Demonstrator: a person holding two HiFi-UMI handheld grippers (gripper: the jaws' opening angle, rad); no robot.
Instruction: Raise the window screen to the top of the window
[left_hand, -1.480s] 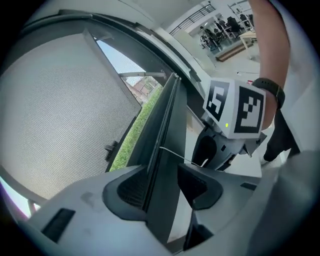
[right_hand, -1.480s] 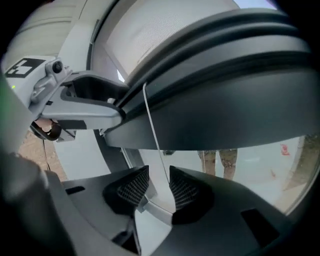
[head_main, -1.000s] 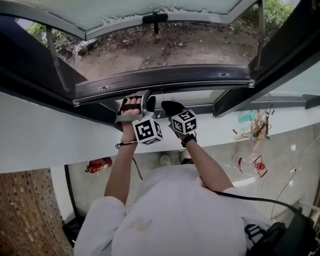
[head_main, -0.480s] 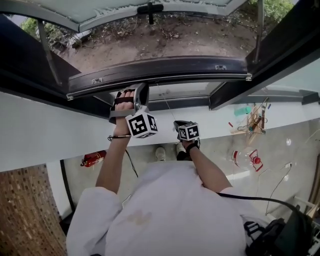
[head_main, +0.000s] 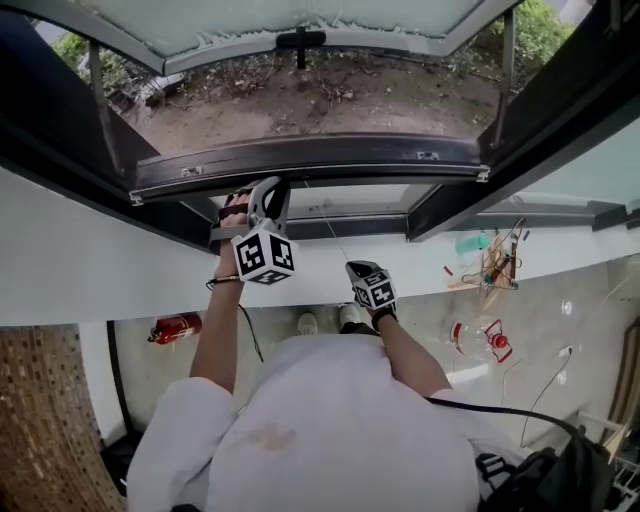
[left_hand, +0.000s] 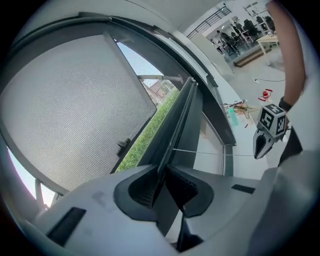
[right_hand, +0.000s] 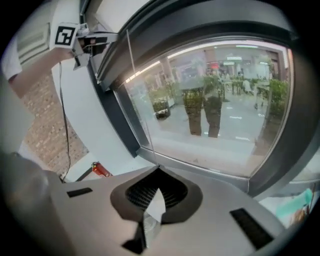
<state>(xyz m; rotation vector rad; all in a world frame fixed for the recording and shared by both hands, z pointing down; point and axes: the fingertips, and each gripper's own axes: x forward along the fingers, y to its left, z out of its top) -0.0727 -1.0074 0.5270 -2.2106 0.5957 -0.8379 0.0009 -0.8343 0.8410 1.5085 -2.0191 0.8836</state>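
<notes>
At the left of the window opening, the left tool (head_main: 268, 192) is raised to the window screen's dark bar (head_main: 330, 155), which spans the opening from side to side. Its jaws have just been closing and now pinch the bar's near edge. From the bar a thin cord (head_main: 328, 225) slants down to the right into the right tool (head_main: 357, 268), which is held lower and nearer the person, its jaws clenched on the cord.
</notes>
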